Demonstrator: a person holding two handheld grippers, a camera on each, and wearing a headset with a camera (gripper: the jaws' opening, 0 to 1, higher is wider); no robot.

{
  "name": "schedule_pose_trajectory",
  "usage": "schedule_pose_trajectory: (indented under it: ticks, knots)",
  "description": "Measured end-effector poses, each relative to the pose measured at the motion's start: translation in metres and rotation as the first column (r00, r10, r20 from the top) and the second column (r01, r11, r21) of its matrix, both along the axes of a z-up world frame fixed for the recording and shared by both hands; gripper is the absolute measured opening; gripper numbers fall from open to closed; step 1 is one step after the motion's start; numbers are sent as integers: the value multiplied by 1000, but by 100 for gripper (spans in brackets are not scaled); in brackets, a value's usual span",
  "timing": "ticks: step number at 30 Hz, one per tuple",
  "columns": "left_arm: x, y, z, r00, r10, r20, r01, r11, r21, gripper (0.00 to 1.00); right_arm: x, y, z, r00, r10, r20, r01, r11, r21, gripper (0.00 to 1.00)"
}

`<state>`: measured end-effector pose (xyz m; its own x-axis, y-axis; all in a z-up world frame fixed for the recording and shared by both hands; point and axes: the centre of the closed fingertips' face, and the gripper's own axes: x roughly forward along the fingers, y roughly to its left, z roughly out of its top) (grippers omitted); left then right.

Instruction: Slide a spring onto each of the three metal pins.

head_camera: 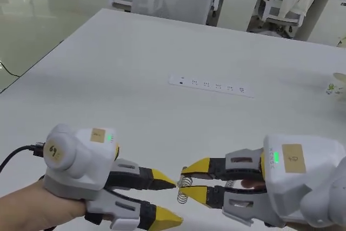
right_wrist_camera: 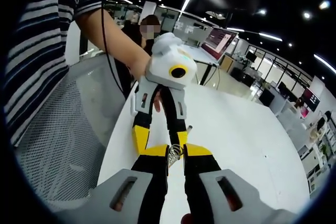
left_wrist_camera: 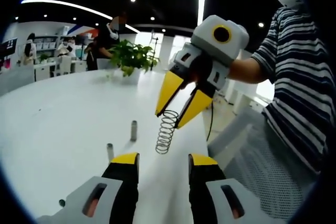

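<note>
Two metal pins point(left_wrist_camera: 133, 129) stand upright and apart on the white tabletop point(head_camera: 162, 58), at the left of the left gripper view. The left hand-held gripper point(head_camera: 178, 203) has its jaws spread and holds nothing. Just beside its tips, the spring point(left_wrist_camera: 166, 132) hangs from the right hand-held gripper point(head_camera: 181, 181), which pinches its upper end.

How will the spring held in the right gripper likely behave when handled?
The spring, pinched at one end by the right gripper, has thin open coils, so it probably bends and squashes easily. It looks light for its length. Being round, it might roll on the table.
</note>
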<state>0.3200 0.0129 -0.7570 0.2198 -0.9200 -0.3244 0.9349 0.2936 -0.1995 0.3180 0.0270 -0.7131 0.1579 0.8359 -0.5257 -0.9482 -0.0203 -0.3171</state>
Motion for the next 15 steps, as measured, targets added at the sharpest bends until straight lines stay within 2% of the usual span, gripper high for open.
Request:
schedule_pose_trajectory:
  ticks: [15]
  knots:
    - [-3, 17, 2, 998, 59, -38, -60, 998, -31, 41, 10, -4, -5, 999, -31, 19, 31, 999, -14, 8]
